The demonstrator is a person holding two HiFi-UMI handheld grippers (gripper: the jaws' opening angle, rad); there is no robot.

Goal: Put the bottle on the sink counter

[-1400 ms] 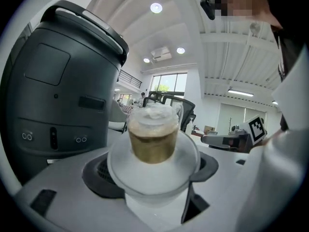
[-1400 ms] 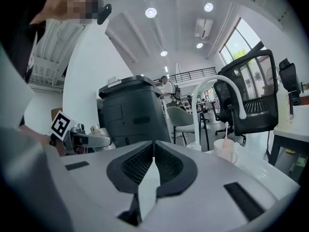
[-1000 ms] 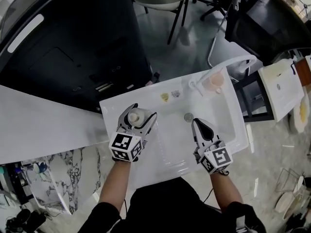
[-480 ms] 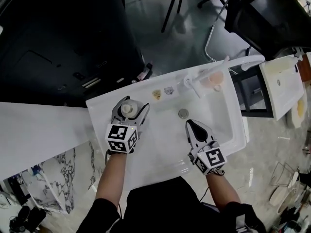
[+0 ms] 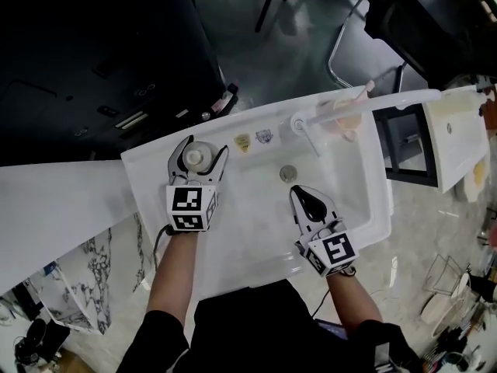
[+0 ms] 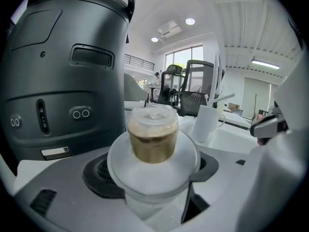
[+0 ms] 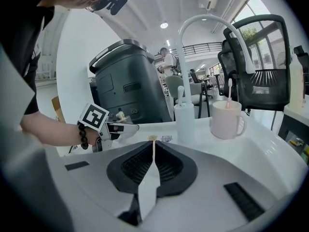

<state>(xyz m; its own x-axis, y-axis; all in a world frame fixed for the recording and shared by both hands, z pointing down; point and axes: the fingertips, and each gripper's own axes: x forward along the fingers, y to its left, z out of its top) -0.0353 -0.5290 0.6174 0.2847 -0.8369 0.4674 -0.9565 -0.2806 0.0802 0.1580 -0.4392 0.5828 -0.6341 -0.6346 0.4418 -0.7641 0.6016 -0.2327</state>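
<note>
snugly, the left gripper (image 5: 199,151) clamps a frosted bottle (image 6: 153,144) — tan neck, clear cap — right gripper (image 5: 301,193) closed, empty.

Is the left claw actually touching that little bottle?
Touching. The left gripper view shows the bottle wedged between the left claw's dark pads, no gap.

Nothing readable as words or numbers right now. The left cube (image 5: 187,208) on the left gripper (image 5: 199,148), left of centre, and the right cube (image 5: 332,251) on the right gripper (image 5: 300,193), lower right, carry black-and-white square markers: patterns, not letters. On the sink rim (image 5: 155,162), centre frame, a yellowish sticker (image 5: 242,141) and a bluish sticker (image 5: 265,136), print too small to read.
</note>
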